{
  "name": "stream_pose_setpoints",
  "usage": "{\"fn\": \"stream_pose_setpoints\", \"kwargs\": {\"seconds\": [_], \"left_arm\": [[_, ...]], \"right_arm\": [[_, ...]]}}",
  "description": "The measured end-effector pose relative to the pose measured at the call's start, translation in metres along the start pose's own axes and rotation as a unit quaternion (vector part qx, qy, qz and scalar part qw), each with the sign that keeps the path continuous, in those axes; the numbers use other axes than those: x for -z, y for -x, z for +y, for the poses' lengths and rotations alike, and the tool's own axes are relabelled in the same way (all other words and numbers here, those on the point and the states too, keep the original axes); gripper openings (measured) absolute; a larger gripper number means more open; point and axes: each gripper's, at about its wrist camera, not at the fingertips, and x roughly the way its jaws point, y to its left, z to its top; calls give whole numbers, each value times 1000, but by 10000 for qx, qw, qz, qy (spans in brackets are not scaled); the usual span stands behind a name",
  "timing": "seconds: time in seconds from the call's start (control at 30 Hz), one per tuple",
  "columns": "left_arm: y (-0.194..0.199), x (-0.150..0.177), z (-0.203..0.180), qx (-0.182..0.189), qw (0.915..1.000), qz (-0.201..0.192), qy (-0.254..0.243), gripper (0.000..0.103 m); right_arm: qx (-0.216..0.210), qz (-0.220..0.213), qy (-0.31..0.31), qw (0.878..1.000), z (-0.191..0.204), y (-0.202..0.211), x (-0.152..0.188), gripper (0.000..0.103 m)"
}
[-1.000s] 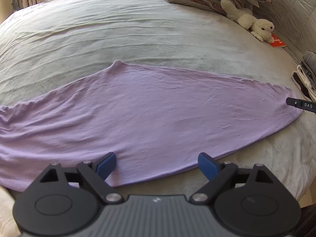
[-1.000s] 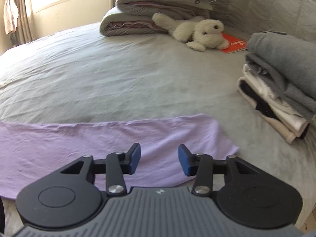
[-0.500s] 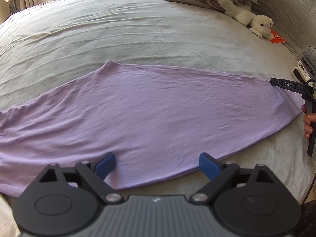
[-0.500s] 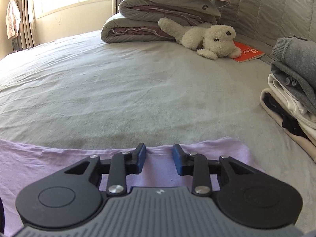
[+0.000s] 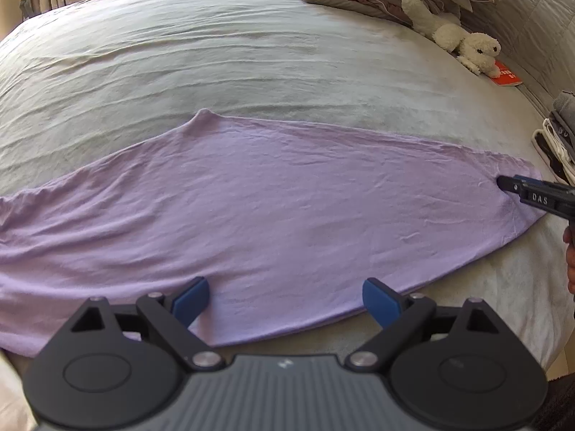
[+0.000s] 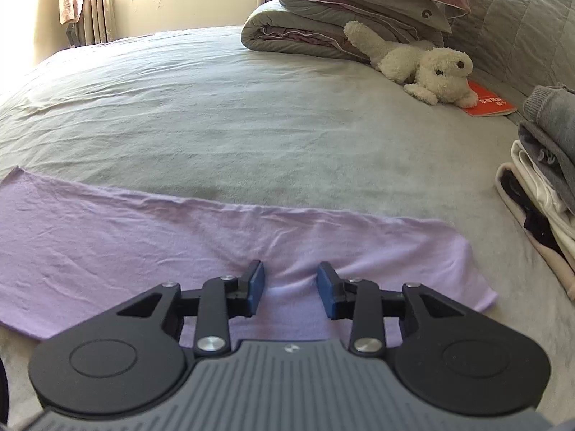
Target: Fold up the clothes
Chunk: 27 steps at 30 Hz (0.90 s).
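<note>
- The lilac garment (image 5: 273,215) lies spread flat across the near part of the grey bed (image 5: 215,61), its long edges running side to side and a small peak on its far edge.
- The left gripper (image 5: 285,296) hovers over the near hem with its jaws spread wide and nothing between them; released.
- The right gripper (image 6: 291,287) is low over the cloth near its right end, jaws part-way apart and opening at this moment. A soft ridge of fabric rises between the pads, but they do not appear to press on it.
- Further right, a stack of folded clothes (image 6: 539,194) sits at the bed's edge; a plush dog (image 6: 424,68) and a red booklet (image 6: 488,102) lie beyond.
- Judged step: smoothing and setting up the first fold, neither tong holding cloth yet.
- The next move likely calls for each tong to pinch an edge or corner and carry it across evenly, keeping the thin, slack cloth from bunching.
</note>
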Motion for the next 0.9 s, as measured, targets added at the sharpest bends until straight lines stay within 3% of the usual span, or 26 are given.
{"fn": "stream_pose_setpoints", "kwargs": {"seconds": [0.2,0.27,0.33,0.43,0.6,0.73,0.8,0.9], "left_arm": [[-1,1,0,-23,10000,-18,-80,94],[-1,1,0,-28,10000,-21,-75,94],[-1,1,0,-32,10000,-24,-69,94],[-1,1,0,-38,10000,-28,-62,94],[-2,0,0,-48,10000,-35,-49,94],[-1,0,1,-58,10000,-48,-43,94],[-1,0,2,-49,10000,-57,-29,94],[-1,-1,3,-49,10000,-63,-17,94]], "right_arm": [[402,-431,-564,9967,-32,-20,-8,40],[565,-603,-719,9940,-45,-16,-6,40],[995,-705,-850,9889,-58,-7,-6,40],[990,-851,-1199,9842,-79,10,-1,40],[675,-593,-1055,9904,-83,18,13,40],[1099,-336,-756,9905,-86,12,21,40],[1256,-376,-1110,9851,-101,19,20,40],[1090,-501,-1727,9776,-123,30,24,41]]}}
